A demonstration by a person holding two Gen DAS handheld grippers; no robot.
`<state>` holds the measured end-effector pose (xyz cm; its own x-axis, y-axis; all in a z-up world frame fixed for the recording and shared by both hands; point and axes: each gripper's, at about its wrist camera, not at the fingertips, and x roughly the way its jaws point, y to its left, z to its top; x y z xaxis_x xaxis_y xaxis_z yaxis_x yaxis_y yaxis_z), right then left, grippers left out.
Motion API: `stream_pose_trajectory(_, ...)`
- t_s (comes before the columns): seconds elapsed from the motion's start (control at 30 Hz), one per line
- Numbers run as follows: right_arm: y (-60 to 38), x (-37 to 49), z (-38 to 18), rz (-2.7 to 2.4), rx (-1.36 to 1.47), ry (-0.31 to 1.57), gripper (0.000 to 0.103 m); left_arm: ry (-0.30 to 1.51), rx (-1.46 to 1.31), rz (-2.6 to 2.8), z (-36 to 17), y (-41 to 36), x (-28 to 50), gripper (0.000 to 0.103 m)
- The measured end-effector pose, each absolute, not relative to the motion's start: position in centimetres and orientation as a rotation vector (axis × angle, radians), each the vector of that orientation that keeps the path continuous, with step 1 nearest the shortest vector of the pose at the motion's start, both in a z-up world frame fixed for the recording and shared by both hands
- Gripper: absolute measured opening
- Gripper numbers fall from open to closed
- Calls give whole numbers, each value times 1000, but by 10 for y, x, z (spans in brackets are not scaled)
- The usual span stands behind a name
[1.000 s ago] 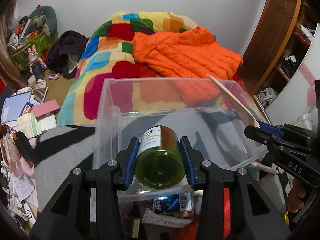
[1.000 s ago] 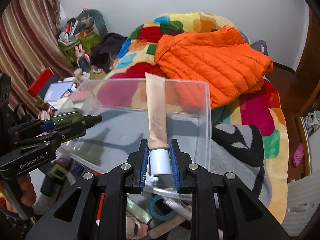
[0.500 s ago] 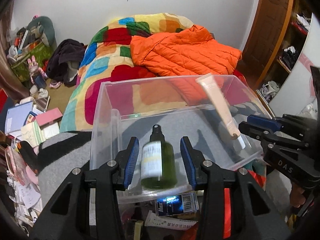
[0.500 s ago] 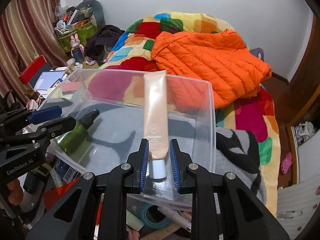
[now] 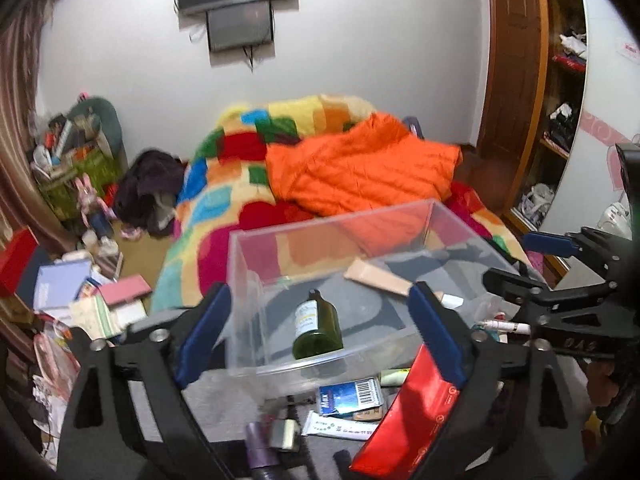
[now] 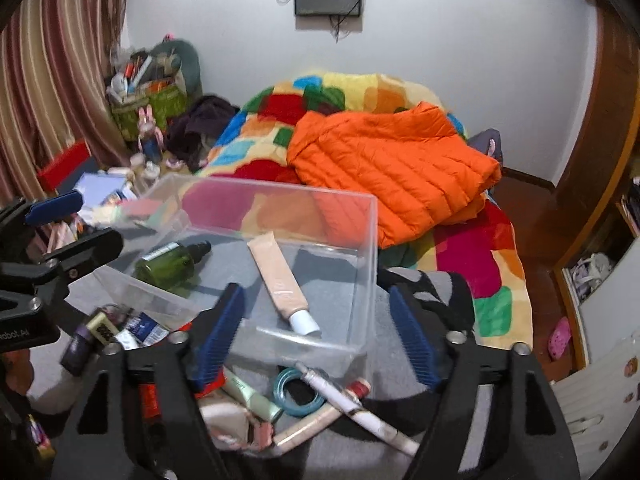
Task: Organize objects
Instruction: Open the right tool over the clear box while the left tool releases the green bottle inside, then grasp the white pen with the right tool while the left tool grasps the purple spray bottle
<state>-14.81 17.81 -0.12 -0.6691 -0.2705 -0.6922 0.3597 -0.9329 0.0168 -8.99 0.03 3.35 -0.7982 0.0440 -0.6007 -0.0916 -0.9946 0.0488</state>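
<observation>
Both grippers, left (image 5: 320, 328) and right (image 6: 316, 330), hang spread wide and empty just short of the clear bin (image 6: 370, 264). Inside it, green bottle (image 6: 170, 264) lies on its side left of the beige tube (image 6: 278, 280).

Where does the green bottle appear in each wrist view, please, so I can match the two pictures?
Left wrist: the green bottle lies in the clear bin, low and central, base toward the camera.
Right wrist: the green bottle lies at the bin's left side, left of centre, cap pointing right.
Shared landmark: the beige tube, lying in the same bin to the bottle's right.
</observation>
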Motion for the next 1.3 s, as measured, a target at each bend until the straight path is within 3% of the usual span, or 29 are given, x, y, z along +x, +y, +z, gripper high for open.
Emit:
stream_pose_trajectory(0.07, 187, -142, 3, -2596, 1037, 110, 78, 101, -911, 2944, 37, -4, -79, 101)
stream_pose_trajectory(0.4, 234, -116, -10, -2716, 1118, 83, 78, 117, -1030, 2975, 9, -23, -45, 101)
stream_pose_trajectory(0.53, 256, -107, -26, -2693, 1175, -12, 78, -4, -1119, 2960, -11, -40, -32, 101)
stream_pose_trajectory(0.7, 266, -102, -50, -2665, 1275, 18, 78, -121, -1303, 2900, -38, -56, -24, 83)
stream_pose_trajectory(0.87, 265, -103, -57, -2644, 1285, 73, 78, -122, -1450, 2856, -59, -65, -24, 62)
stream_pose_trajectory(1.0, 254, -116, -68, -2596, 1321, 147, 76, -105, -1490, 2839, -67, -63, -24, 57)
stream_pose_trajectory(1.2, 236, -135, -83, -2513, 1378, 224, 51, -14, -1483, 2833, -67, -49, -29, 47)
stream_pose_trajectory(1.3, 231, -134, -83, -2498, 1373, 241, 41, -32, -1479, 2836, -68, -50, -32, 36)
